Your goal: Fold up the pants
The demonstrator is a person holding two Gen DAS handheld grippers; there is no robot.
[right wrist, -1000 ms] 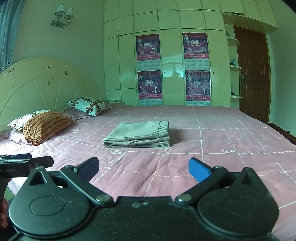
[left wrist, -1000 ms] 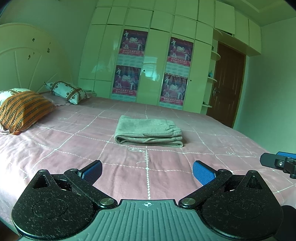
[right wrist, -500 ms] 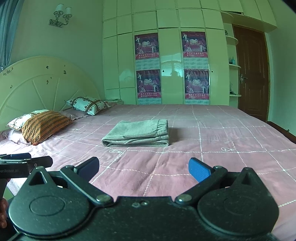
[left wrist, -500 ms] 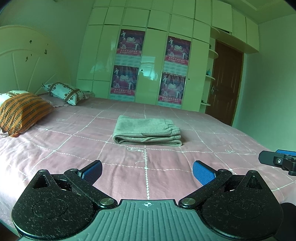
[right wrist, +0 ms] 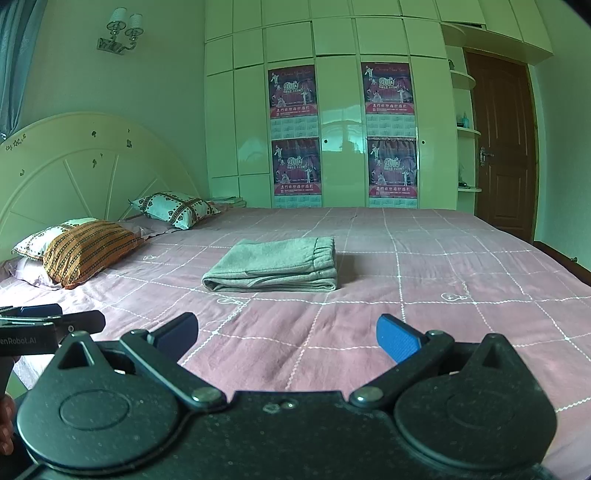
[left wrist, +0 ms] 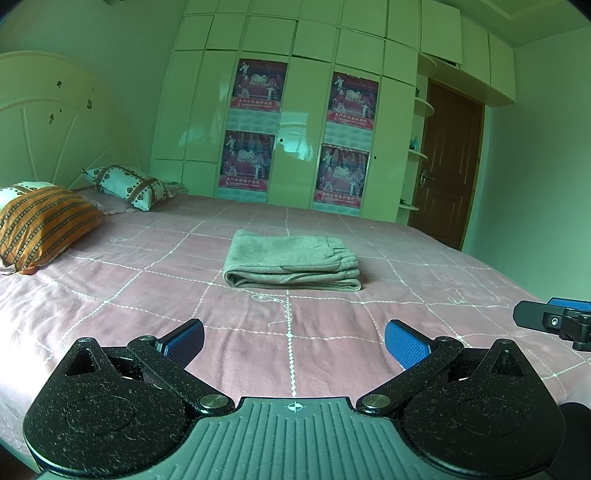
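I'm facing a pale wardrobe wall (right wrist: 332, 110) running floor to ceiling, four posters (right wrist: 293, 92) sticking on its doors. Brown door (right wrist: 498, 147) is sitting closed to the right, curved corner shelves (right wrist: 467, 129) beside it. Bed (left wrist: 110, 295) is wearing a pink checked cover; cream fan-shaped headboard (right wrist: 74, 166) is standing on the left with an orange striped pillow (right wrist: 88, 251) and patterned pillows (right wrist: 173, 208) lying against it. Twin wall sconce (right wrist: 120, 31) is hanging above, unlit. Daylight is reflecting off the wardrobe.
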